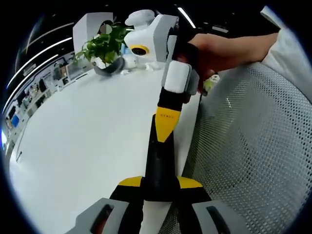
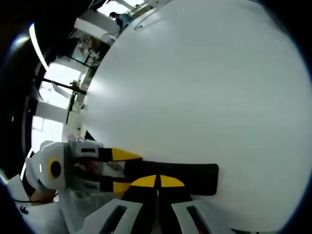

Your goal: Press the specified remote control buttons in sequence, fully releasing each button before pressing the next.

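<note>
From the left gripper view, I look along my left gripper, its yellow-tipped jaws closed on the near end of a long black remote control that lies on the white table. My right gripper comes in from the far side, its jaws together around the remote's other end, a person's hand wrapped about its handle. A perforated grey chair back sits just beside the table edge, and a potted green plant stands well apart at the far end.

From the right gripper view, the same remote control lies flat on the table, stretched between my right gripper at the bottom and my left gripper entering from the left, both clamped on it. The remote's buttons are too dark for me to make out, so I cannot tell which face is up.
</note>
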`<state>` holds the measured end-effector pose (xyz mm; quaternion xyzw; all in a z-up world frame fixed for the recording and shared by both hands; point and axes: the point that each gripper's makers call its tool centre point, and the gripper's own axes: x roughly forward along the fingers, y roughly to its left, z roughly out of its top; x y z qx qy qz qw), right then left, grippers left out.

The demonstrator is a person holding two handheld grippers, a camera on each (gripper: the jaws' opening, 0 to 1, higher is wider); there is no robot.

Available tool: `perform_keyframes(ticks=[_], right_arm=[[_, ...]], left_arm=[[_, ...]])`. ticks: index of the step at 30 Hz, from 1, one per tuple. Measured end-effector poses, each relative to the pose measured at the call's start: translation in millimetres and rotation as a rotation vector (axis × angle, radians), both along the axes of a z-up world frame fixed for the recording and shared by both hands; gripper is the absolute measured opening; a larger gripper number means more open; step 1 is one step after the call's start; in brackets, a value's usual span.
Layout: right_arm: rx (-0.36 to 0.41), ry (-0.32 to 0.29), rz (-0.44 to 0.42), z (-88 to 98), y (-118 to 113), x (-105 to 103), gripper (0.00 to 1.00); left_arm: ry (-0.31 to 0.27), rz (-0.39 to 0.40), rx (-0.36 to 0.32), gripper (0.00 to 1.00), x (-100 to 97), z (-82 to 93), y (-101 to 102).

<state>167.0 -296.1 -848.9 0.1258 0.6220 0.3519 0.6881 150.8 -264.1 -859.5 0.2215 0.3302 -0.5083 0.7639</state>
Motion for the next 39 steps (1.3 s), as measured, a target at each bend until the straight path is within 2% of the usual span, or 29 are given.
perform_keyframes(ticks=[18, 35, 39], right_arm=[[0.016, 0.024, -0.03, -1.2, 0.1, 2.5, 0.0], [-0.002, 0.001, 0.0, -0.4, 0.3, 1.3, 0.0], [0.001, 0.017, -0.011, -0.4, -0.5, 2.0, 0.0]], left_arm=[[-0.004, -0.002, 0.0, 0.24, 0.4, 0.3, -0.4], [-0.002, 0.003, 0.001, 0.24, 0.4, -0.1, -0.3], [-0.001, 0.003, 0.001, 0.24, 0.6, -0.1, -0.2]])
